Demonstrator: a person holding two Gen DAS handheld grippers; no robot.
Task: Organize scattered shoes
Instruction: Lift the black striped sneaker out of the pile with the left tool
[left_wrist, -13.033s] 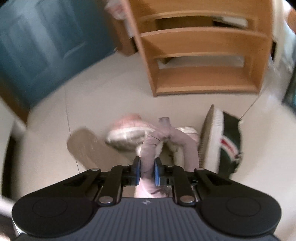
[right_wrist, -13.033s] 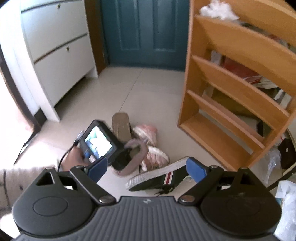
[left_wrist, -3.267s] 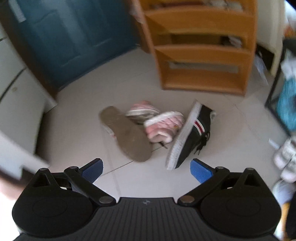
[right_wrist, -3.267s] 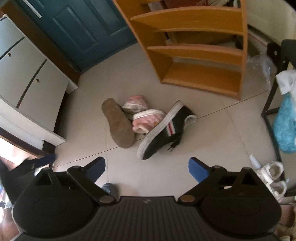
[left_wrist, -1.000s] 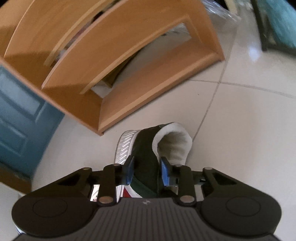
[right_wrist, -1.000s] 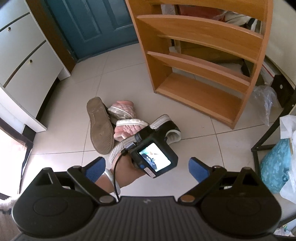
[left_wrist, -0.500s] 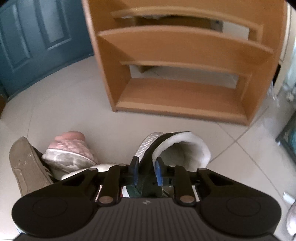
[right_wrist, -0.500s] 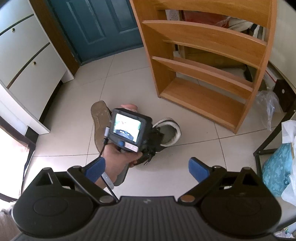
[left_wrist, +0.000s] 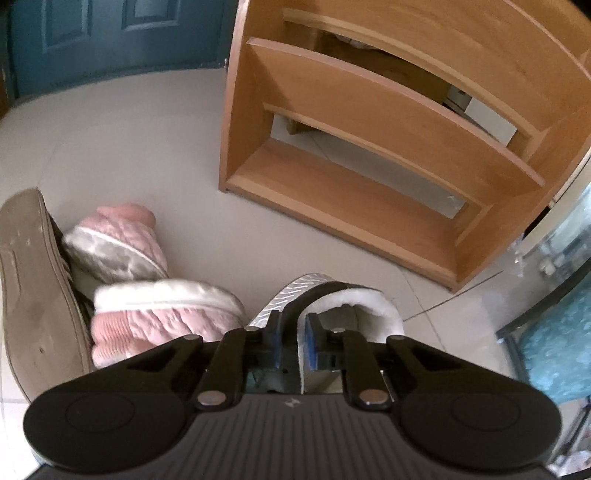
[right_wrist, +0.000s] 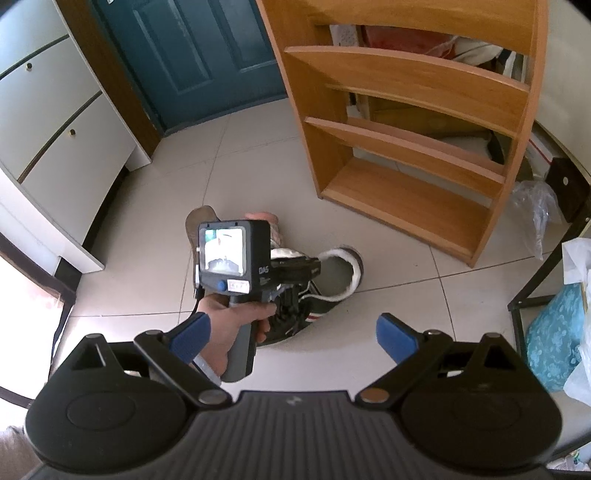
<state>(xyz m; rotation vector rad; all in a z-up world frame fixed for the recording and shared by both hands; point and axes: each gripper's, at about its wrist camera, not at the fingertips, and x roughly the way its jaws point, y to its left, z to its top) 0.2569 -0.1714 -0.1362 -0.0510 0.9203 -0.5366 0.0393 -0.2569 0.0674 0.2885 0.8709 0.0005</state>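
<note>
Jaws pinch sneaker (left_wrist: 334, 295) collar — gripper (left_wrist: 291, 341) seemingly tilted floorward.

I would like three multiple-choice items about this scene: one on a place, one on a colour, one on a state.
1. Where does the wooden shoe rack stand?
A. on the floor
B. on a table
C. on a wall

2. What colour is the door?
A. white
B. teal
C. red

3. How is the left gripper?
A. wide open
B. shut on the dark sneaker
C. shut on a pink boot

Answers:
1 A, its base rests on tiles.
2 B, teal panels show.
3 B, its pads pinch the sneaker's collar.
</note>
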